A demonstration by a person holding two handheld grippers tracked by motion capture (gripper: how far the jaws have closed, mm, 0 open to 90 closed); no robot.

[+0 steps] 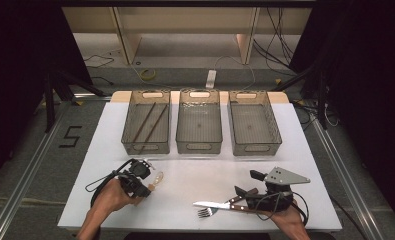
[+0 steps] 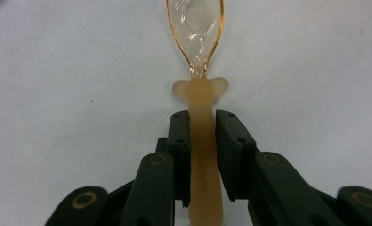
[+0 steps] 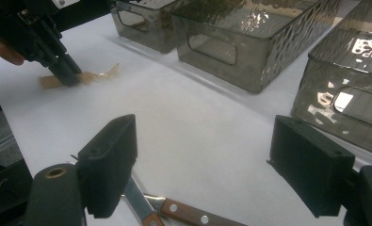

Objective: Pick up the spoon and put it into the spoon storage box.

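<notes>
Left gripper (image 2: 202, 117) low over the table (image 1: 195, 175), spoon (image 2: 200, 94) handle between its jaws — seemingly clamped, bowl pointing ahead, right gripper (image 3: 202, 160) released, apart.

Dim surroundings, evenly lit tabletop
</notes>
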